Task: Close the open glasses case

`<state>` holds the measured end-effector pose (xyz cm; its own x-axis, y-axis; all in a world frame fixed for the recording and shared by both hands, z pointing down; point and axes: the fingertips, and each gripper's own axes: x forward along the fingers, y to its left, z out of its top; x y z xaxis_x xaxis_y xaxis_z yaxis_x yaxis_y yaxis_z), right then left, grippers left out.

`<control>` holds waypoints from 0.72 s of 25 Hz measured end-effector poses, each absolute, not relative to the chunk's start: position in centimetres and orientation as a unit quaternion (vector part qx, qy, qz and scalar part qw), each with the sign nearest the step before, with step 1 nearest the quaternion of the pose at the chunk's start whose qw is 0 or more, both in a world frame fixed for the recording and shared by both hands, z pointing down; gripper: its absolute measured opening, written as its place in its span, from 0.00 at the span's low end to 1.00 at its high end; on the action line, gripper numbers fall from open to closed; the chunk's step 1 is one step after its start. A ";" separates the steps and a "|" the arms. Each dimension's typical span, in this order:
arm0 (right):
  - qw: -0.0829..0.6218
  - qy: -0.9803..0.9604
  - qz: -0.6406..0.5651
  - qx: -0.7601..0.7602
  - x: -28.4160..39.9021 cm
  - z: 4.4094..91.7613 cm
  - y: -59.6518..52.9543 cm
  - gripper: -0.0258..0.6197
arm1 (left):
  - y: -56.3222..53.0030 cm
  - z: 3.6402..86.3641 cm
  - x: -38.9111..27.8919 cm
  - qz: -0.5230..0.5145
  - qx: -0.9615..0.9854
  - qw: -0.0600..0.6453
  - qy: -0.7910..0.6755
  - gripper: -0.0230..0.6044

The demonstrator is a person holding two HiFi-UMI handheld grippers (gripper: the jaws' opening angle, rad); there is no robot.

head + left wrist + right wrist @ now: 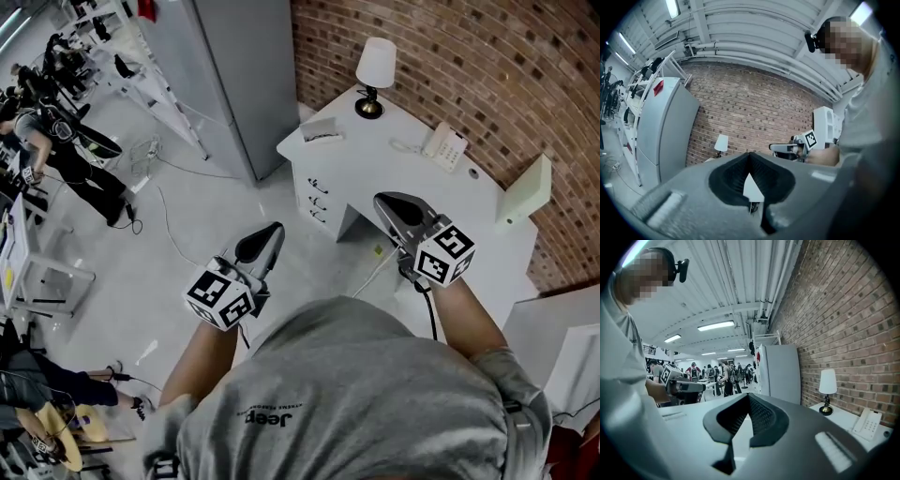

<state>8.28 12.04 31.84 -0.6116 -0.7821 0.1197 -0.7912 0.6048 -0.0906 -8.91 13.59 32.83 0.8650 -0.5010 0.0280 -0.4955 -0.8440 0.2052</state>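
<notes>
No glasses case can be told for sure in any view. A small pale object (pixel 320 130) lies on the left corner of the white desk (pixel 394 173); what it is I cannot tell. My left gripper (pixel 266 238) is held level over the floor, short of the desk, jaws shut and empty. My right gripper (pixel 390 203) hovers over the desk's front edge, also shut with nothing in it. In the left gripper view the closed jaws (pixel 750 155) point at the brick wall. The right gripper view shows its closed jaws (pixel 749 397) beside the wall.
On the desk stand a white lamp (pixel 374 69), a telephone (pixel 443 146) and a pale upright box (pixel 526 192). A tall grey cabinet (pixel 239 75) stands left of the desk. Cables (pixel 173 239) trail over the floor. People and racks fill the far left.
</notes>
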 end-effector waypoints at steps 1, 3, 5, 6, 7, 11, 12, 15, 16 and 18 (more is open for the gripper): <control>0.035 -0.894 0.067 0.442 7.5 31.7 11.2 0.05 | 12.6 32.9 -9.7 -0.013 0.961 0.105 -0.256 0.03; 0.034 -0.891 0.068 0.448 6.1 31.6 9.7 0.05 | 11.0 33.0 -11.2 -0.012 0.962 0.108 -0.249 0.03; 0.032 -0.887 0.070 0.455 4.7 31.6 8.4 0.05 | 9.7 33.1 -12.7 -0.013 0.964 0.110 -0.241 0.03; 0.032 -0.885 0.071 0.459 4.0 31.6 7.8 0.05 | 9.0 33.1 -13.3 -0.014 0.965 0.111 -0.237 0.03; 0.032 -0.883 0.073 0.462 3.5 31.7 7.1 0.05 | 8.5 33.2 -13.8 -0.014 0.966 0.112 -0.233 0.03; 0.038 -0.881 0.080 0.465 2.1 32.2 4.8 0.05 | 6.4 33.8 -15.2 -0.015 0.967 0.119 -0.226 0.03; 0.040 -0.881 0.081 0.464 1.8 32.4 4.2 0.05 | 5.9 33.9 -15.4 -0.016 0.966 0.121 -0.227 0.03; 0.047 -0.882 0.083 0.461 1.5 32.7 2.5 0.05 | 4.4 34.3 -16.0 -0.018 0.964 0.125 -0.233 0.03; 0.047 -0.883 0.084 0.459 1.5 32.7 1.9 0.05 | 3.8 34.3 -16.2 -0.018 0.963 0.126 -0.236 0.03; 0.047 -0.885 0.083 0.455 1.5 32.5 0.5 0.05 | 2.7 34.3 -16.5 -0.017 0.961 0.126 -0.245 0.03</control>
<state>1.45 0.51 32.54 -0.5821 -0.7975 0.1589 -0.8131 0.5726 -0.1050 -16.53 2.70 34.29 0.8791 -0.4758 0.0301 -0.4674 -0.8476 0.2512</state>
